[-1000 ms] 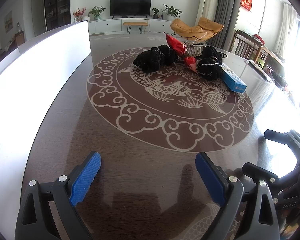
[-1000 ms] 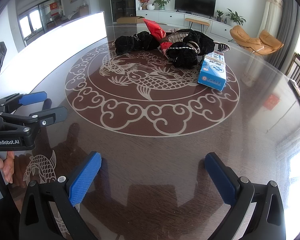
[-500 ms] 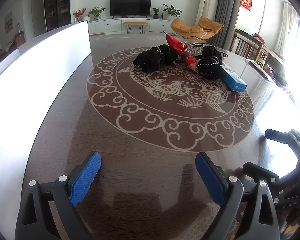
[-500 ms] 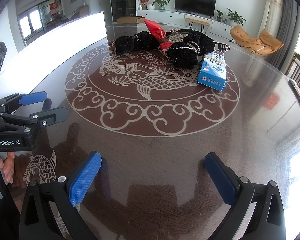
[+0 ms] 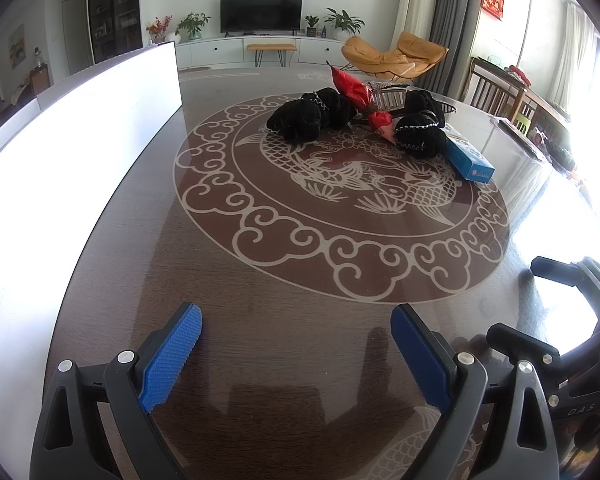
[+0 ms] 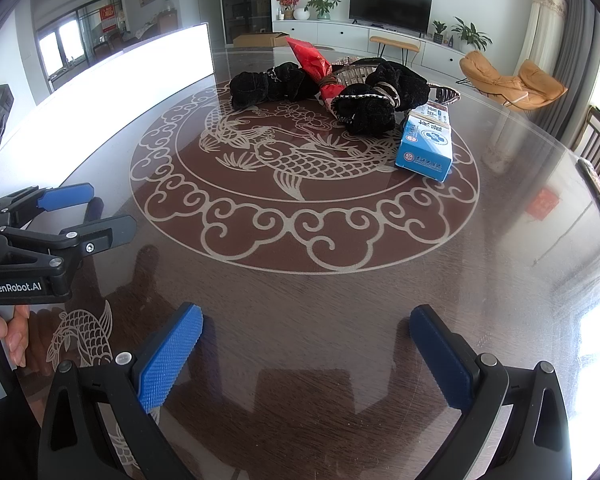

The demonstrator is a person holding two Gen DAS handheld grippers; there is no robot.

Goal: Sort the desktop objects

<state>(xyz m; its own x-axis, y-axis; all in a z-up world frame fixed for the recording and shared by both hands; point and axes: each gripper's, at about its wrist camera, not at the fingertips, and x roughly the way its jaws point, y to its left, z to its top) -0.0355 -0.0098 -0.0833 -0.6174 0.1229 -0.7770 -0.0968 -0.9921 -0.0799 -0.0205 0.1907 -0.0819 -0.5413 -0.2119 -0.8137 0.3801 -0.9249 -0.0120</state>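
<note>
Right claw open, empty | blue box well ahead, apart

Left gripper, right gripper: jaws wide apart, empty.

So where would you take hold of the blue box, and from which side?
Probably across the long side faces of the blue box, near its free near end, with the right gripper coming from the near edge. It lies flat and narrow; its far end sits against the black fabric bundle.
</note>
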